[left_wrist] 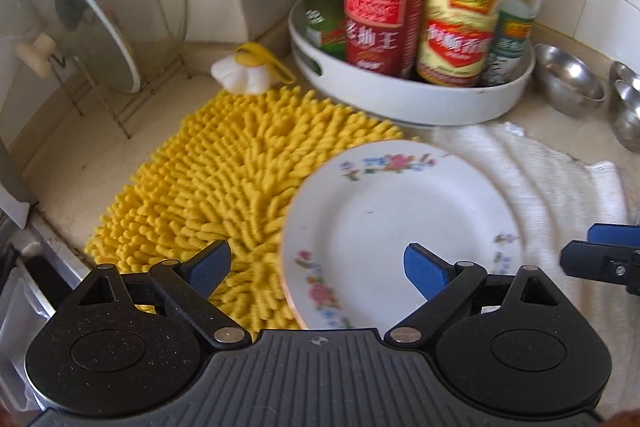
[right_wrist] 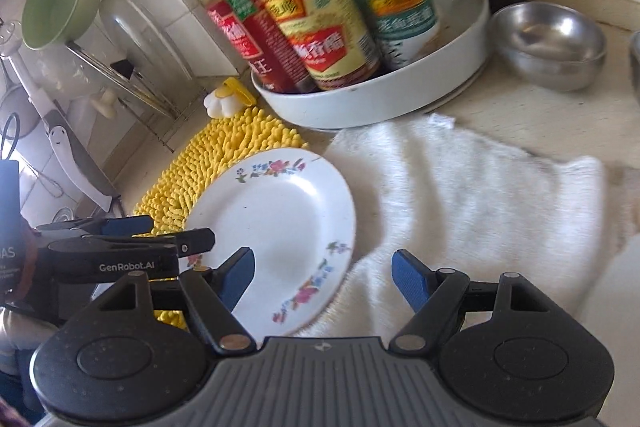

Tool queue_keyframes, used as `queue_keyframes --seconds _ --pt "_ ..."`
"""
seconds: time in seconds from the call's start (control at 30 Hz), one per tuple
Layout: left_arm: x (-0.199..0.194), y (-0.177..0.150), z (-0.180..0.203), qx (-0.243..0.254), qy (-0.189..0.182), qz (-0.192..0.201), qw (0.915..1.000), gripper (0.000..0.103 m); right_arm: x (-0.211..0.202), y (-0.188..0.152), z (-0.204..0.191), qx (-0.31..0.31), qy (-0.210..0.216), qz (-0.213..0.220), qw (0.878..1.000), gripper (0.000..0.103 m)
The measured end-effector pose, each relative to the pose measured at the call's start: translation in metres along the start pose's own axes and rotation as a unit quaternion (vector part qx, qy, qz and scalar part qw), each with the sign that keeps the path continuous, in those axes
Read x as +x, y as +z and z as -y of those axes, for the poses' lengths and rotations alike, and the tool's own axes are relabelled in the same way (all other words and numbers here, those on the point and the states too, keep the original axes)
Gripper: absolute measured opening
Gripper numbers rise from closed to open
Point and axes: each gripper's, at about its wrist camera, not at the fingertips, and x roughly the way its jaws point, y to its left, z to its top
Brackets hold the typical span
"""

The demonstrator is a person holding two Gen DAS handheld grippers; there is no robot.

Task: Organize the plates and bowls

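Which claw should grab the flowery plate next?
Probably the left gripper: its open fingers already straddle the plate edge. The right gripper, also open, points mostly at the white towel.

Bright daylight washes out the fluffy white towel [right_wrist: 460, 195], motion blur softens the tall glass sauce bottles [left_wrist: 404, 7], and fisheye distortion bends both pictures' dark corners.
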Motion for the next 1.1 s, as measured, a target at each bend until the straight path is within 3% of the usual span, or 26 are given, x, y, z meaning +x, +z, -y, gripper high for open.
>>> queue_keyframes --seconds 0.6,0.8,1.1 --pt "0.035 0.002 -0.014 0.018 -0.072 -0.039 0.9965 0.095 0.04 0.005 -0.01 0.005 0.017 -0.031 0.999 0.079" --pt "0.038 0.002 -0.009 0.026 -0.085 -0.039 0.9952 0.094 0.037 0.005 -0.012 0.002 0.008 -0.028 1.0 0.069" --pt "0.038 0.001 -0.003 0.04 -0.088 -0.039 0.9946 0.093 0.036 0.005 -0.009 0.01 0.01 -0.023 1.0 0.067"
